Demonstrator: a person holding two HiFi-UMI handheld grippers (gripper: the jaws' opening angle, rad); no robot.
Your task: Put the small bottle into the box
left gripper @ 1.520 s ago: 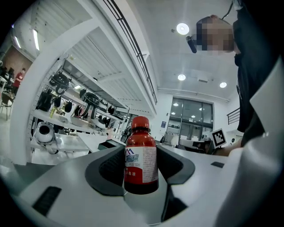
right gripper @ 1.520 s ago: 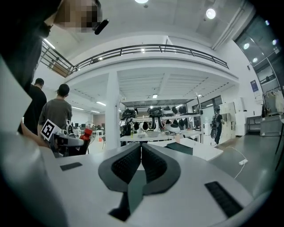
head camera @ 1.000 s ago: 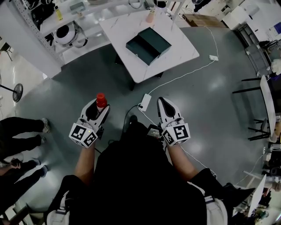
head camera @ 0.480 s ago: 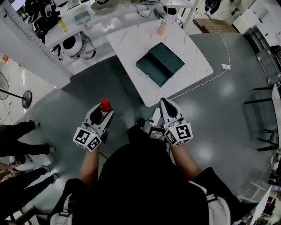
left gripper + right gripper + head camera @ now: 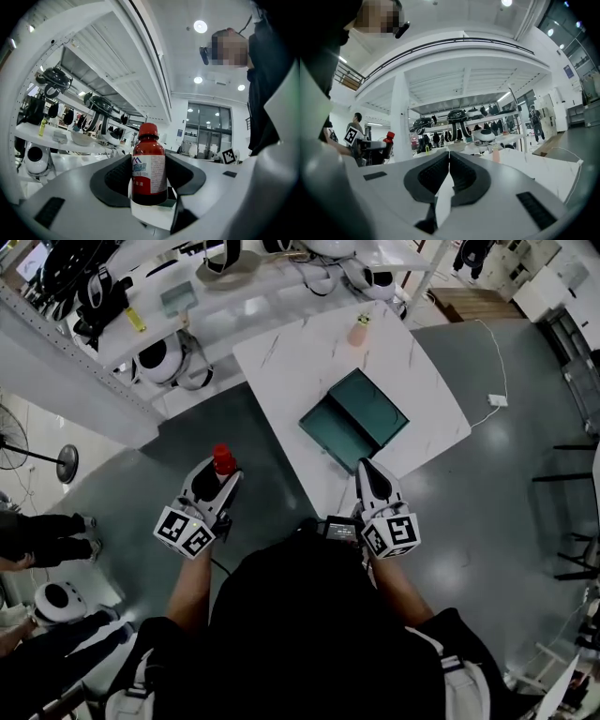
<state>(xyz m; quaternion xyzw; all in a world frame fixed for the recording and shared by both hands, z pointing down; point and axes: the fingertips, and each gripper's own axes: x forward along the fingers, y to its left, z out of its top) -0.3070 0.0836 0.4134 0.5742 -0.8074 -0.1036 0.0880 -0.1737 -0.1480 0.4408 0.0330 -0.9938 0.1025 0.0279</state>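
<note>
Fingers of the left gripper are clamped on the small dark-red glass-look bottle with a red cap and white label. Black pads grip its body on both sides, the bottle is upright, and the cap stands above the jaws. Right gripper: jaws pressed fully together, nothing between them.

Step in hand, my read: transport. Bottle is grasped but not yet at the box.

Head view: bottle is held in the air over the grey floor, off the left edge of the white marble-pattern table. It is well apart from the open dark-green rectangular box, which sits near the table's near corner. Right gripper tips hang at the table's near edge, just beside the box.

Next move needs:
- left gripper carried right and forward past the table edge
- bottle centred over an open half of the box, kept upright
- lowered inside before the jaws part

Can't tell which half is the deeper one.
</note>
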